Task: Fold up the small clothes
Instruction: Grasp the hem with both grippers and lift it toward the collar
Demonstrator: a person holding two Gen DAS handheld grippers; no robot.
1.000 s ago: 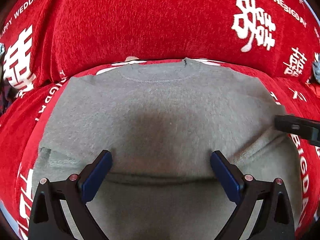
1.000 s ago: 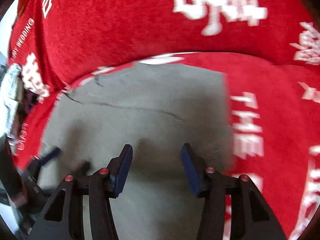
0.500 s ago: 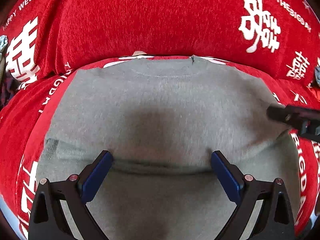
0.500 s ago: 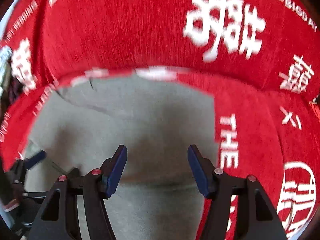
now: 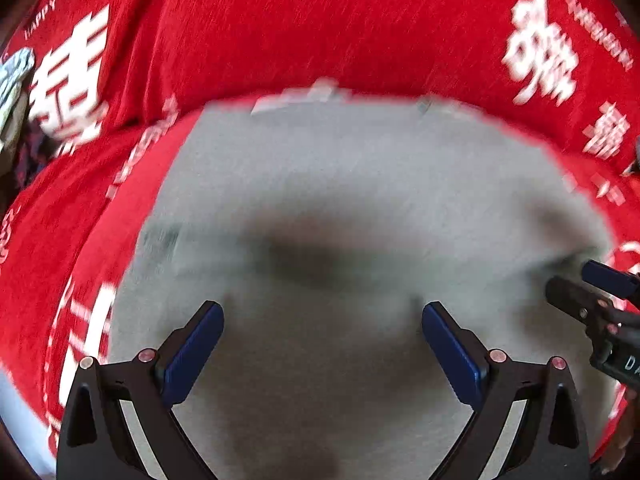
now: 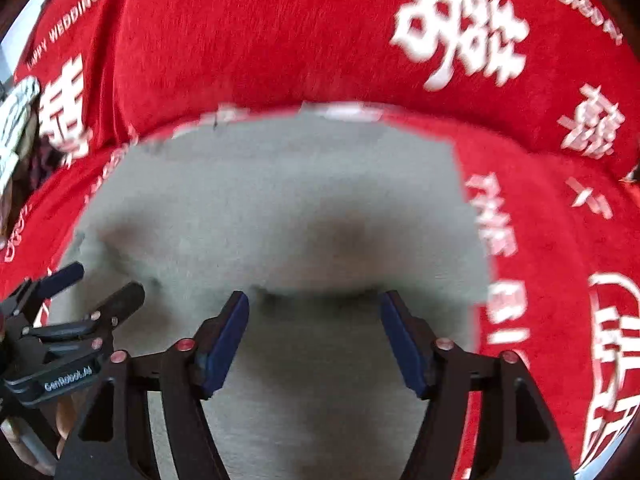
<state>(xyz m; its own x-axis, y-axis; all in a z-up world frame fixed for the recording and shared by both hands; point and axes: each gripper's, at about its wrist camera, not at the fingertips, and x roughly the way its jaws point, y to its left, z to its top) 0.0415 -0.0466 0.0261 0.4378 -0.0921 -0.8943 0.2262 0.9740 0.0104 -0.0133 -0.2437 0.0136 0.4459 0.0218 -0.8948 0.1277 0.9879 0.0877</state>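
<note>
Red sofa cover (image 5: 304,28), white printed characters, daylight

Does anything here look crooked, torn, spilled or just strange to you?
Nothing stands out. The grey garment lies flat on the red printed cover, with one fold line across it near the right gripper. Both it and the left gripper are open above the cloth, holding nothing. Both views are blurred, so small flaws could be missed.

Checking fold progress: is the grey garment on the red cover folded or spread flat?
Partly folded: the grey fleece garment shows a fold ridge across it, with another grey layer below, on the red printed cover.
</note>
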